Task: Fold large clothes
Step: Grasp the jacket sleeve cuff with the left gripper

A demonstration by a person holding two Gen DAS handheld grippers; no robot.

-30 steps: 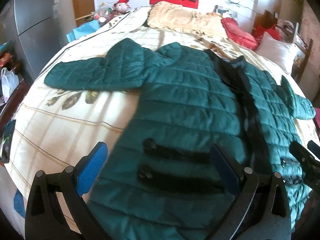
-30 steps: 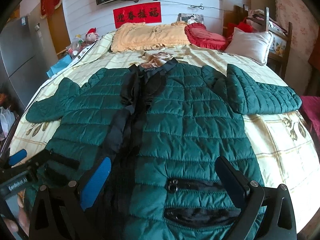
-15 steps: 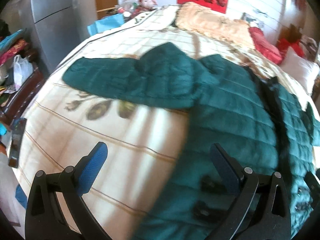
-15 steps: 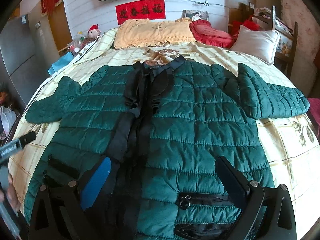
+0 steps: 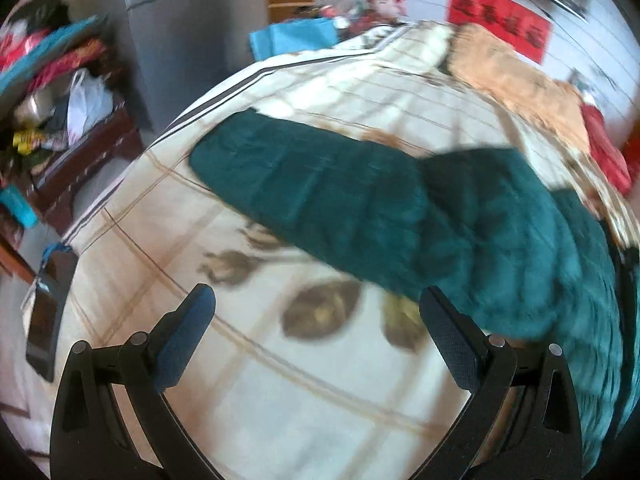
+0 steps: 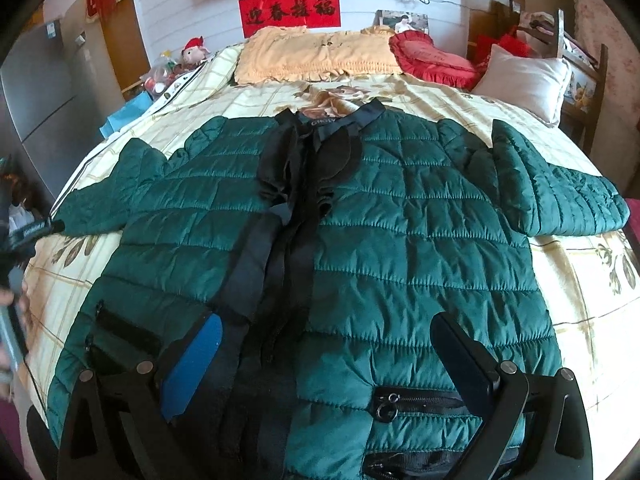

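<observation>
A dark green quilted jacket with a black front placket lies face up and spread flat on the bed, both sleeves out to the sides. My right gripper hovers open over the jacket's lower front, near the zip pockets. In the left wrist view my left gripper is open above bare bedspread, and the jacket's left sleeve lies just beyond its fingertips, blurred. The left gripper's body shows at the right wrist view's left edge, with a hand below it.
The cream patterned bedspread covers a large bed. A yellow pillow, a red cushion and a white pillow lie at its head. A grey cabinet and a cluttered wooden stand flank the bed's left side.
My left gripper has swung left, off the jacket's lower front and toward the left sleeve. My right gripper has drawn back slightly, staying open over the hem.
</observation>
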